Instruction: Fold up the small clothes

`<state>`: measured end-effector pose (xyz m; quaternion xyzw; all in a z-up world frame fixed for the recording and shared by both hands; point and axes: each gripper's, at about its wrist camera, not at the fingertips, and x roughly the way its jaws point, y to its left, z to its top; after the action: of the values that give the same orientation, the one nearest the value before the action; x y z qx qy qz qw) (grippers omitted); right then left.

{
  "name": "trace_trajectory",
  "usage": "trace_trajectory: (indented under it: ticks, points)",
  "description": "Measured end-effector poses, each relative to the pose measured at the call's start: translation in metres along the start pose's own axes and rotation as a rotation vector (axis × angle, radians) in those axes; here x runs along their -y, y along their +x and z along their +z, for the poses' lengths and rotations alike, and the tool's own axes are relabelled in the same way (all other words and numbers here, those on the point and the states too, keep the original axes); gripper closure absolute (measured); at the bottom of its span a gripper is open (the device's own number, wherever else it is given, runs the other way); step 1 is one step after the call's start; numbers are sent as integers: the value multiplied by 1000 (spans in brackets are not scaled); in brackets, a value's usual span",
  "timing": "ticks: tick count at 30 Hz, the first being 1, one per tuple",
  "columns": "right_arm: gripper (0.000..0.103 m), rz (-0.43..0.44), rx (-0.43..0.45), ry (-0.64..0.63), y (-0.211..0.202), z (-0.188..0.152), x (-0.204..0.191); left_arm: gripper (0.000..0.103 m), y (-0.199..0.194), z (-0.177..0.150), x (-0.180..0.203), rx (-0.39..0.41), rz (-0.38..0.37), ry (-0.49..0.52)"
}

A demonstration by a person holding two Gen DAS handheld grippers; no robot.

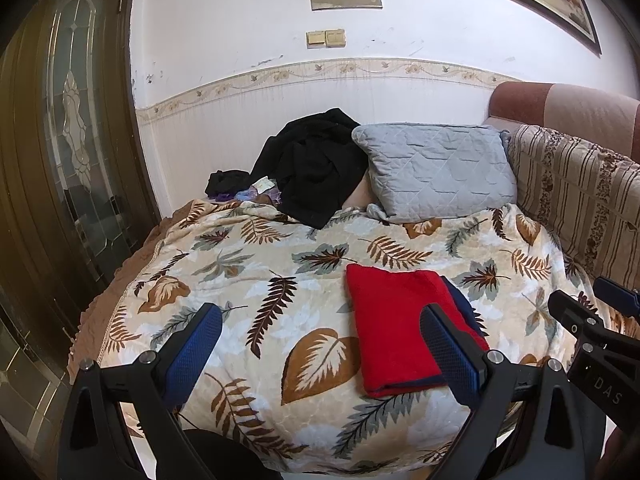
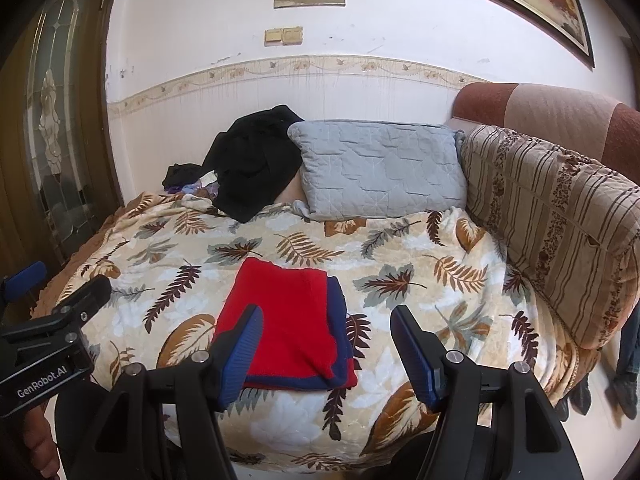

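The red cloth (image 2: pixel 286 324) lies folded into a neat rectangle on the leaf blanket (image 2: pixel 400 248), near its front edge. Left gripper (image 1: pixel 320 344) and right gripper (image 2: pixel 326 344) hover above it, spread and empty; folding looks nearly finished.

One folded red-and-navy knit cloth (image 2: pixel 286 330), one grey quilted pillow (image 2: pixel 380 170), one striped brown bolster cushion (image 2: pixel 560 232), one leaf-print blanket (image 2: pixel 420 272), two black garment heaps (image 2: pixel 256 160), two black-and-blue grippers (image 2: pixel 326 354).

Red cloth (image 1: pixel 394 328) with navy edge on a leaf-patterned blanket (image 1: pixel 256 264); grey quilted pillow (image 1: pixel 436 172).
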<state>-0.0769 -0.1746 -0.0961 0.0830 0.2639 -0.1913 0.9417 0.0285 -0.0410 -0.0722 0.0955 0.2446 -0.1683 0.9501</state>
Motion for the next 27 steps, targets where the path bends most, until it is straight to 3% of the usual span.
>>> trace_trajectory:
  ticks: [27]
  points:
    - [33, -6, -8, -7, 10, -3, -3, 4, 12, -6, -2, -23, -4, -2]
